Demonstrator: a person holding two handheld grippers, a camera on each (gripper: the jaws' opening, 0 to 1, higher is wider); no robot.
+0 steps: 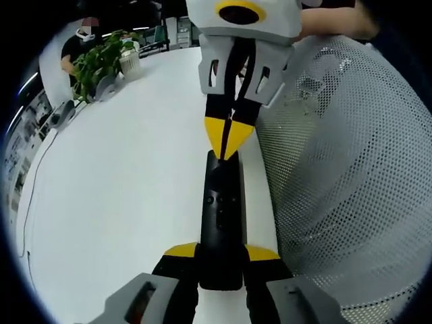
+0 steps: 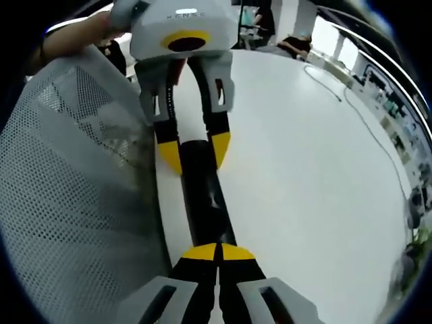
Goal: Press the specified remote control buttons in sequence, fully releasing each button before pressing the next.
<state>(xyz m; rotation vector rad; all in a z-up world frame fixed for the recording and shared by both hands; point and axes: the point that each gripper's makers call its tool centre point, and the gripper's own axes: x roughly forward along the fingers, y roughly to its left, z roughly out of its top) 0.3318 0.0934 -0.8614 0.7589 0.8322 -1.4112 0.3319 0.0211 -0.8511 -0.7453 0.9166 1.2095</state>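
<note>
A long black remote lies along the white table's edge, its buttons facing up. My left gripper is shut on the remote's near end, one yellow-tipped finger on each side. My right gripper comes in from the far side with its yellow tips shut together, touching the remote's far end. In the right gripper view, my right gripper rests its shut tips on top of the remote. Beyond it, the left gripper clamps the other end.
A grey mesh chair back stands right against the table edge beside the remote. A potted plant sits at the table's far corner. A thin cable runs across the white table. People are in the background.
</note>
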